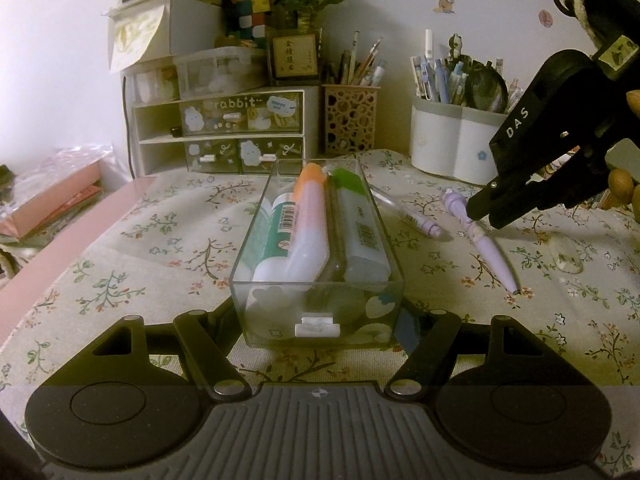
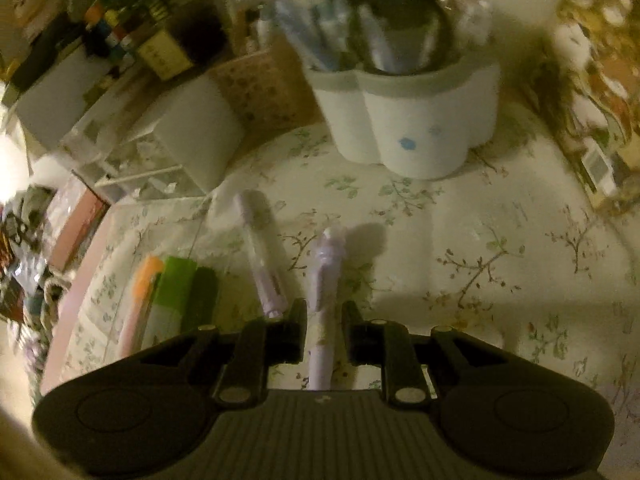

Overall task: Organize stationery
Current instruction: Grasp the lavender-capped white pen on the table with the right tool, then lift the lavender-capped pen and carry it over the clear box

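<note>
A clear plastic box (image 1: 280, 280) stands on the floral cloth with an orange-capped marker (image 1: 308, 224), a green-capped marker (image 1: 360, 224) and a teal glue tube (image 1: 276, 232) lying in it. My left gripper (image 1: 320, 316) is shut on the box's near end, one finger on each side wall. To its right a purple pen (image 1: 488, 252) lies on the cloth. My right gripper (image 1: 486, 216) points down at that pen's decorated top end. In the right wrist view the purple pen (image 2: 324, 280) runs between the right gripper's (image 2: 325, 320) fingers with a gap on each side. A second pale pen (image 2: 260, 248) lies just left of it.
A white flower-shaped pen holder (image 1: 452, 148) full of pens stands behind the purple pen, a lattice pen cup (image 1: 350, 118) and a drawer unit (image 1: 224, 132) further left. A small clear oval piece (image 1: 566, 256) lies at the right. The pink table edge (image 1: 60, 248) runs along the left.
</note>
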Tool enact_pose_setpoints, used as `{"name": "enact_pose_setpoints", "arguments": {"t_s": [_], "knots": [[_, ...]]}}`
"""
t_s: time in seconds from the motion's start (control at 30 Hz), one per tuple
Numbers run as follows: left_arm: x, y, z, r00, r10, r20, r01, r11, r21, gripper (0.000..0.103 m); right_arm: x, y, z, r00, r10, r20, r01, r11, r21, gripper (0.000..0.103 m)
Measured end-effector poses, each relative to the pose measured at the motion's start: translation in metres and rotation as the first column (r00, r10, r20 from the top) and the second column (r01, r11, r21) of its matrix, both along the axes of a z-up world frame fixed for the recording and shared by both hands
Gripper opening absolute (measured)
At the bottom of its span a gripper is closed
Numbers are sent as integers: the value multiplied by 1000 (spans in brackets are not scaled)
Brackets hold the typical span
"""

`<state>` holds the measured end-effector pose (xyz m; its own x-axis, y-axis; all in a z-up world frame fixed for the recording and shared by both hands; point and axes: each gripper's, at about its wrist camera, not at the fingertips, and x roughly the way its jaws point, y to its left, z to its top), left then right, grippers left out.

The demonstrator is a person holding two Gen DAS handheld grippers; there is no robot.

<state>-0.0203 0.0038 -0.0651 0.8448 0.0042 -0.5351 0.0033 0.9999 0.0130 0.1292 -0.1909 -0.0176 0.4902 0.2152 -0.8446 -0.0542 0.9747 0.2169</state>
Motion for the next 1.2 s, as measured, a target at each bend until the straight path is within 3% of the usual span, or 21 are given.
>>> {"name": "enact_pose_setpoints", "arguments": {"t_s": [0.3,0.77,1.0,1.2], "knots": [[0,0,0,1000,0,0,0,1000,0,73,5,15,-7,999,36,-21,-37,996,-75,16],[0,0,0,1000,1,0,-1,1000,0,73,1,7,-12,1000,15,-1,-15,999,-32,14],[0,0,0,1000,0,0,0,1000,2,73,-45,-6,-8,999,-11,32,11,1000,7,14],[1,0,0,1000,2,-1,-2,1000,3,73,-73,-29,-10,997,-64,42,59,993,98,14]]}}
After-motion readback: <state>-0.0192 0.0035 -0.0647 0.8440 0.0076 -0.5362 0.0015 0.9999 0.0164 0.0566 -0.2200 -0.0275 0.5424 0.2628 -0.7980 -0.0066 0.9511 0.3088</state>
